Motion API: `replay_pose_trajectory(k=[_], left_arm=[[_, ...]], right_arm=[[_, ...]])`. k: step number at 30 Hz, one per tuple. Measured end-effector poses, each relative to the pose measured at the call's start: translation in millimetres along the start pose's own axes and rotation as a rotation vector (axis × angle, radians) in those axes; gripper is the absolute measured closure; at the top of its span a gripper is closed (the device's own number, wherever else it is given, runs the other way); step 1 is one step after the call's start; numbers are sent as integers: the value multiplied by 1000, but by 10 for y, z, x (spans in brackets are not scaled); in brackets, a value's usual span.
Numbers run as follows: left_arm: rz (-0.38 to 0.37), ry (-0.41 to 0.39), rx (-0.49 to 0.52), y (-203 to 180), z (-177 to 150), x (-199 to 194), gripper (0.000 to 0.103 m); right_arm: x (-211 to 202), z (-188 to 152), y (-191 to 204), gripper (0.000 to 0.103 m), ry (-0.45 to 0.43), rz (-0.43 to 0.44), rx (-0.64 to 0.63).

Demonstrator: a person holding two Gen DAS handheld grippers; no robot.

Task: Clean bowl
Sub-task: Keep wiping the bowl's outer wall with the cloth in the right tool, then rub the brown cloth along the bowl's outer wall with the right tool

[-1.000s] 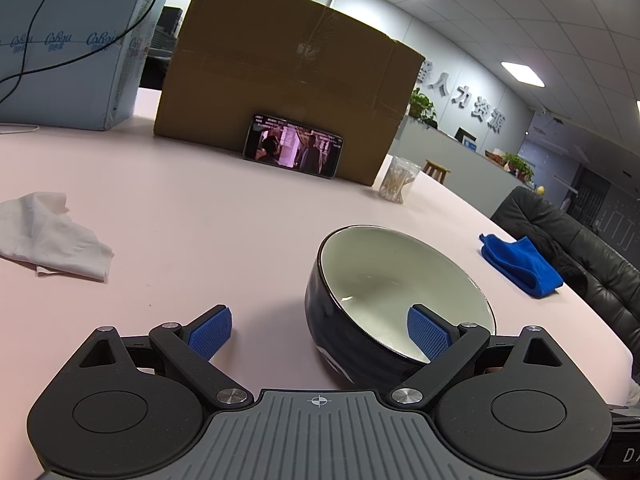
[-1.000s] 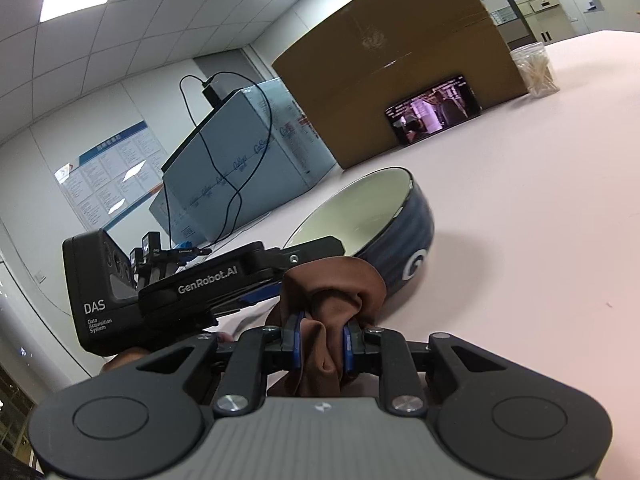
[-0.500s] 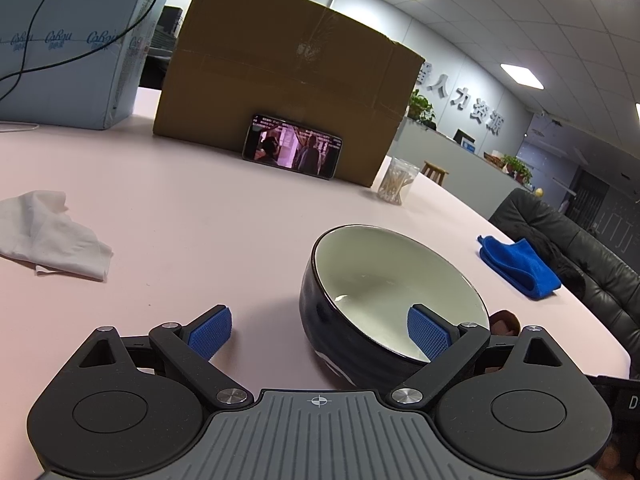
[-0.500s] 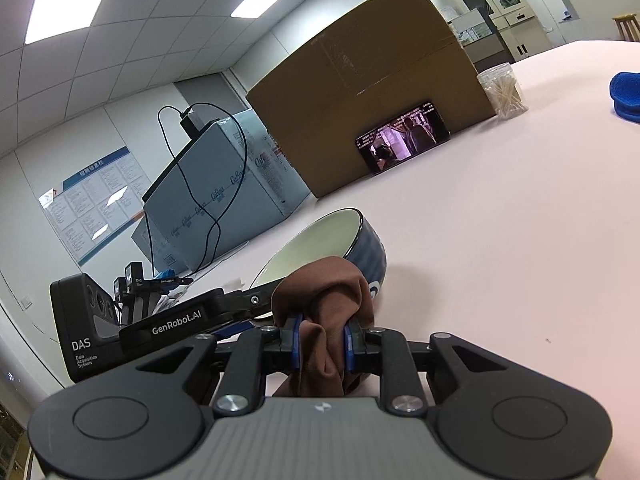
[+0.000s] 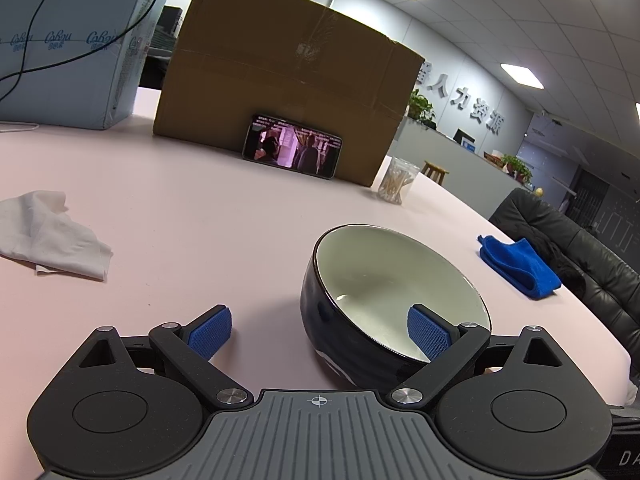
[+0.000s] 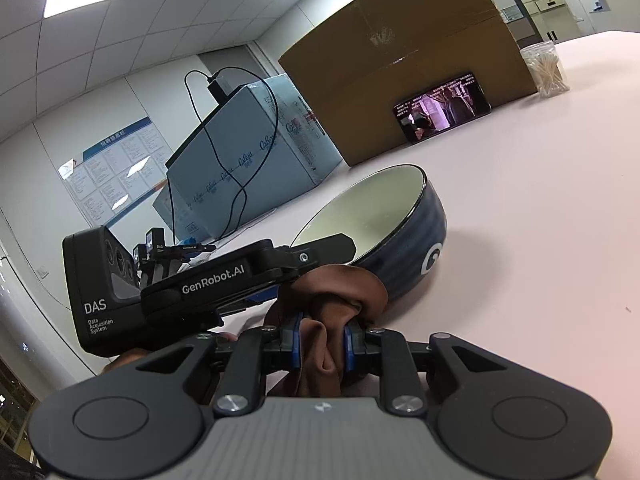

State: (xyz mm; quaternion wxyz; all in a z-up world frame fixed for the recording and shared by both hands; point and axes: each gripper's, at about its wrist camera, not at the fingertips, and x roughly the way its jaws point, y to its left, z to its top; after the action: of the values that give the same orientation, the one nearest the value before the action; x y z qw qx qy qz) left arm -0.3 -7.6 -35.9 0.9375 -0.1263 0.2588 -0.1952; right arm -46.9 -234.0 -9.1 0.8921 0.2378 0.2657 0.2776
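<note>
— Left gripper [image 5: 318, 330], lower centre, gapes wide around the bowl [image 5: 394, 300]'s near rim, gripping nothing.
— Right gripper [image 6: 320, 346] pinches the brown cloth [image 6: 332, 300]. Glazed bowl, lower right, looks heavy, slippery, breakable: clamp its rim.

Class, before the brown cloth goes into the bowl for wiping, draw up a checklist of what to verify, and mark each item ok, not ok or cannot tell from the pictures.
1. Brown cloth clamped in right gripper: ok.
2. Left gripper gripping the bowl: not ok; it is wide open, one finger inside the rim, the other out on the table.
3. Bowl tipped toward the cloth: ok.
4. Cloth touching the bowl's inside: not ok; it sits outside, by the wall.
5. Dirt inside the bowl: cannot tell; the inside looks plain white.
</note>
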Motion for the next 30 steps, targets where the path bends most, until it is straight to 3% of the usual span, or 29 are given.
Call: replay_pose_trajectory(k=[9, 16, 22, 30], left_arm=[[0, 0, -1, 7, -1, 6, 6], [0, 1, -1, 10, 0, 8, 6], [-1, 0, -1, 9, -5, 8, 6], [0, 0, -3, 25, -6, 1, 6]], right_arm=[[-161, 36, -131, 81, -62, -53, 26], [24, -34, -24, 81, 0, -16, -2], [26, -18, 8, 81, -2, 15, 4], [-137, 22, -154, 80, -59, -47, 42]])
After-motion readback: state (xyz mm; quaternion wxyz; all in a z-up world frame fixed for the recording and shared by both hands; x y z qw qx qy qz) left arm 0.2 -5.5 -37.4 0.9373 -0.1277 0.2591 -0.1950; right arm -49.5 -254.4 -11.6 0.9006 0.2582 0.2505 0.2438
